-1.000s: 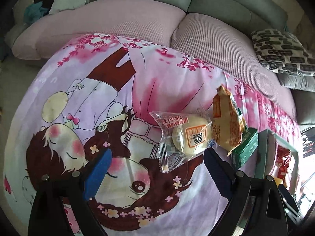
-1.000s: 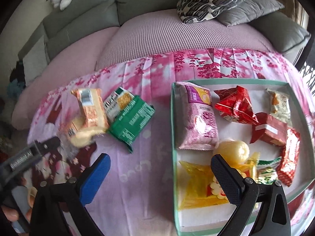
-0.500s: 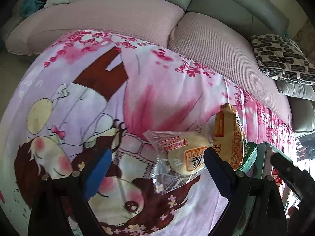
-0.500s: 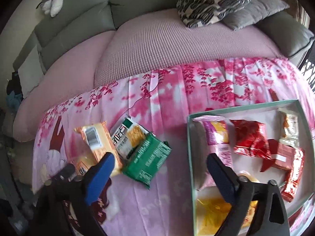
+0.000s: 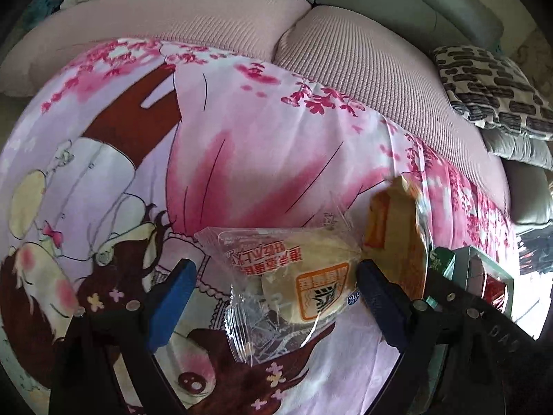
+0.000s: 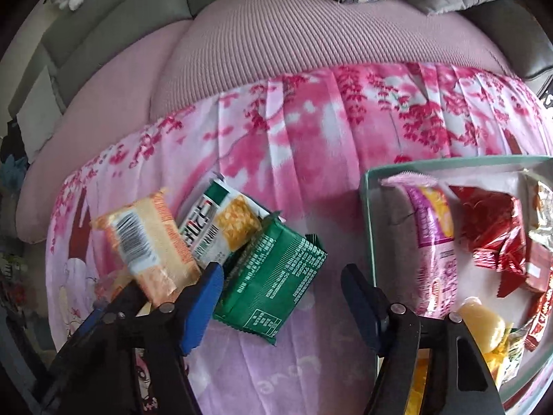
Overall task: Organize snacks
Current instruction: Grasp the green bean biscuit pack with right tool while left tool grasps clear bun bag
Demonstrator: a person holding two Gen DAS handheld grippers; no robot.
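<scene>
**Grippers over the loose snacks beside the tray**

Snacks lie in a small cluster on the pink cartoon-print cloth [image 5: 242,145], which is spread in front of a pink-covered sofa [image 5: 363,69]. Through the left wrist camera we see our left gripper [image 5: 273,294] standing wide apart around a clear-wrapped bun [image 5: 304,287]; the packet sits between the blue pad and the dark one, nearer the dark one, and we cannot tell if that pad touches the wrapper. No squeeze shows on it. Just beside the bun, an orange packet [image 5: 394,242] leans up at a tilt.

Through the right wrist camera, our right gripper [image 6: 280,297] is closing, its fingers on either side of the lower end of a green packet [image 6: 276,283]; the pads do not press it yet. The green packet partly overlaps a white-and-green cracker packet [image 6: 221,228], which lies against the orange packet [image 6: 148,242].

To the right stands the green-rimmed tray [image 6: 366,214], apart from the cluster. Inside we see a pink packet [image 6: 432,235] along its left wall, red wrapped snacks [image 6: 494,231] beside it, and a pale yellow jelly cup [image 6: 484,321] near the bottom.
</scene>
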